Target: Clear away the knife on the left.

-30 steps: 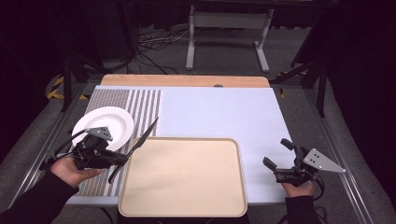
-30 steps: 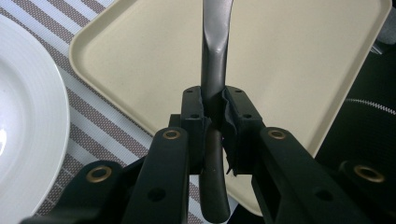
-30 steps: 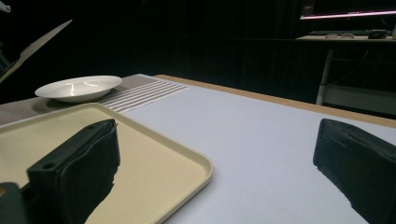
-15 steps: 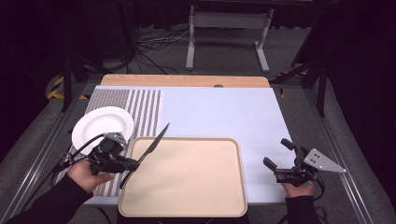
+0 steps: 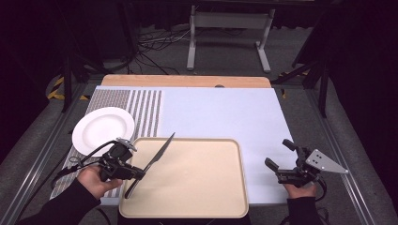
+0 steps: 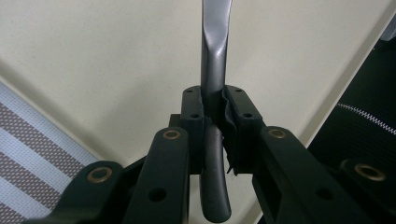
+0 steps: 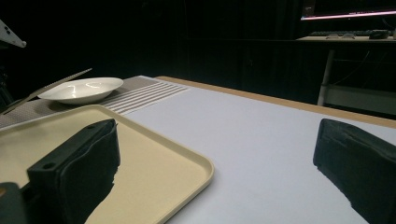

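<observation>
A dark knife (image 5: 155, 159) is clamped in my left gripper (image 5: 136, 174), which is shut on its handle; the blade slants up and right over the left part of the beige tray (image 5: 197, 187). In the left gripper view the knife (image 6: 215, 56) runs up between the closed jaws above the tray (image 6: 116, 60). A white plate (image 5: 103, 129) rests on the striped mat behind the left hand. My right gripper (image 5: 279, 154) is open, off the tray's right edge, nothing between its fingers (image 7: 79, 158). The right gripper view shows the tray (image 7: 154, 154), plate (image 7: 81, 89) and knife blade (image 7: 46, 88).
A pale blue mat (image 5: 220, 112) covers the table, with a striped placemat (image 5: 141, 105) at its left. A wooden strip (image 5: 187, 80) runs along the far edge. Metal rails flank the table, and a stand (image 5: 230, 33) sits on the floor beyond.
My left gripper has carried the knife rightward, from beside the plate over the striped mat to above the tray's left part. The right gripper has stayed put.
</observation>
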`<action>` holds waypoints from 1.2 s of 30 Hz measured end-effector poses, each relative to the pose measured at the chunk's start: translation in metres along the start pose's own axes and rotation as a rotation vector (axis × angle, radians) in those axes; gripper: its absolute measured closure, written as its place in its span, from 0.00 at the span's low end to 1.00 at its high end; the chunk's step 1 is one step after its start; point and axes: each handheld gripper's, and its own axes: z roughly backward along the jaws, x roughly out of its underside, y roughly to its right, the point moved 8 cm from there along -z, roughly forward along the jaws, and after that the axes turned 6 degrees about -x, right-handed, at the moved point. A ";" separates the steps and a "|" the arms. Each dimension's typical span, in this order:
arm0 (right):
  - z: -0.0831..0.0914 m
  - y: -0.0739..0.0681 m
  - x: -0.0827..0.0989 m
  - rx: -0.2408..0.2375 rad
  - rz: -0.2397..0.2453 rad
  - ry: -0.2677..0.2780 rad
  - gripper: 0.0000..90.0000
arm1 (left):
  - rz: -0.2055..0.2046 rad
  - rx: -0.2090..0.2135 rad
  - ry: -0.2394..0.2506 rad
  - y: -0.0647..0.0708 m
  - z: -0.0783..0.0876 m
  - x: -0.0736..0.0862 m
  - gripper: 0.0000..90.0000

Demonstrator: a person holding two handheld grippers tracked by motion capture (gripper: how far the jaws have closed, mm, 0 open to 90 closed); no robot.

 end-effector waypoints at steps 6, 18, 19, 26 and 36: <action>0.001 0.000 0.000 -0.006 -0.009 0.002 0.01 | 0.011 -0.005 -0.058 -0.001 -0.008 0.006 0.89; 0.001 0.001 0.000 -0.007 -0.012 0.005 0.01 | 0.072 0.013 -0.090 -0.009 -0.026 0.007 0.89; 0.001 0.001 0.000 -0.009 -0.010 0.004 0.01 | 0.073 0.023 -0.093 -0.008 -0.027 0.008 0.89; 0.000 0.000 0.000 -0.014 -0.017 0.002 0.02 | 0.067 0.017 -0.125 -0.007 -0.033 0.011 0.89; 0.000 0.000 0.000 -0.012 -0.015 0.001 0.02 | 0.067 0.006 -0.149 -0.010 -0.037 0.012 0.88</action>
